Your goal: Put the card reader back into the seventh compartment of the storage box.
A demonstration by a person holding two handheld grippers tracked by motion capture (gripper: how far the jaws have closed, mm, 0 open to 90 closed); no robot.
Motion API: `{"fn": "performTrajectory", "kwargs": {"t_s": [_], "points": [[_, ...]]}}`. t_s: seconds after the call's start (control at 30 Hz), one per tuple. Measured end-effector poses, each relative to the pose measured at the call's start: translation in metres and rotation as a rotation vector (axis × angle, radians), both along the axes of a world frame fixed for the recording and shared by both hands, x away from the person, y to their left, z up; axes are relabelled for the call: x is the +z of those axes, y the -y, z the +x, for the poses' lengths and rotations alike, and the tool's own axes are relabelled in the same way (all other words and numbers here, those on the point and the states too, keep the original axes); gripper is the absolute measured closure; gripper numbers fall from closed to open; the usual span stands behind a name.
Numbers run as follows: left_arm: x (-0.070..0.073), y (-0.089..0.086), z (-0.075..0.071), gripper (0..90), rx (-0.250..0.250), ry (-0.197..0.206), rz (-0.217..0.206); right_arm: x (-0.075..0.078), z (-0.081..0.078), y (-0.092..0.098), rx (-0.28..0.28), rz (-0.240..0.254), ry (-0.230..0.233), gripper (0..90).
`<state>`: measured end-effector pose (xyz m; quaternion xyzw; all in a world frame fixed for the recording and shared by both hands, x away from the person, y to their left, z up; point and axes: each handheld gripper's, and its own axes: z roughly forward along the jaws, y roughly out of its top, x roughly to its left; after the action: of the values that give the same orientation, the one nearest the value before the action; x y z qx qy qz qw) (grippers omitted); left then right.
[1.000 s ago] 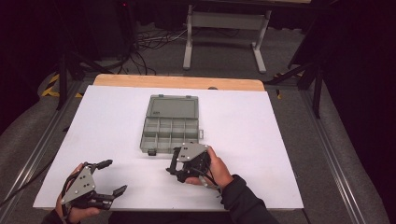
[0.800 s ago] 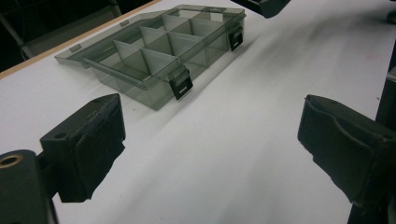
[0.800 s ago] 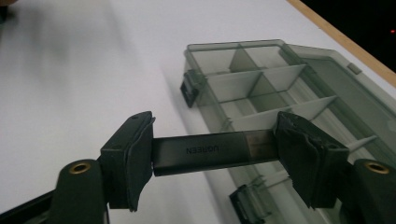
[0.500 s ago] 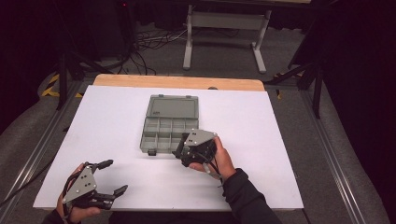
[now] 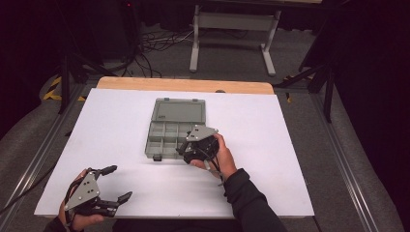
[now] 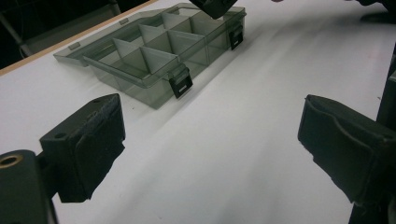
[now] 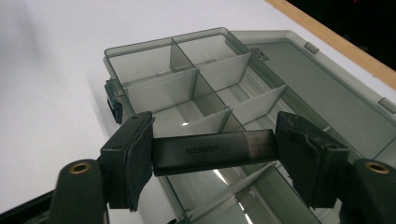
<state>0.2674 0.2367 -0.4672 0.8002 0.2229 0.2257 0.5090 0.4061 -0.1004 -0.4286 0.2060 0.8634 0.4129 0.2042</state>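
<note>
Clamping a dark adapter stick (image 7: 212,151) endwise above the open organizer box (image 7: 280,70), the right gripper (image 7: 212,154) has yet to drop it in, while the left gripper (image 6: 210,154) rests open and empty.

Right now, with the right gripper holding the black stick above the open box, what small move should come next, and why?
Probably lower the right gripper a little toward a compartment. It grips the stick by its ends, just above the box, whose compartments look empty. The left gripper rests open, far aside.
</note>
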Motion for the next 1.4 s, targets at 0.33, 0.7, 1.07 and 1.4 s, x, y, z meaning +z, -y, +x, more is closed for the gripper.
{"fn": "performTrajectory", "kwargs": {"t_s": [0.33,0.7,1.07,1.4], "points": [[0.0,0.0,0.0,8.1,-0.002,-0.004,0.004,-0.005,0.008,-0.004,-0.032,0.012,-0.028,30.5],[0.0,0.0,0.0,8.2,-0.001,-0.004,0.003,-0.004,0.007,-0.004,-0.042,0.029,-0.025,29.2],[0.0,-0.001,0.001,8.3,0.004,0.002,0.009,0.014,-0.005,0.007,-0.055,0.068,0.065,27.9],[-0.001,-0.001,0.002,8.3,0.006,-0.001,0.004,0.029,-0.017,0.018,-0.065,0.094,0.137,25.3]]}}
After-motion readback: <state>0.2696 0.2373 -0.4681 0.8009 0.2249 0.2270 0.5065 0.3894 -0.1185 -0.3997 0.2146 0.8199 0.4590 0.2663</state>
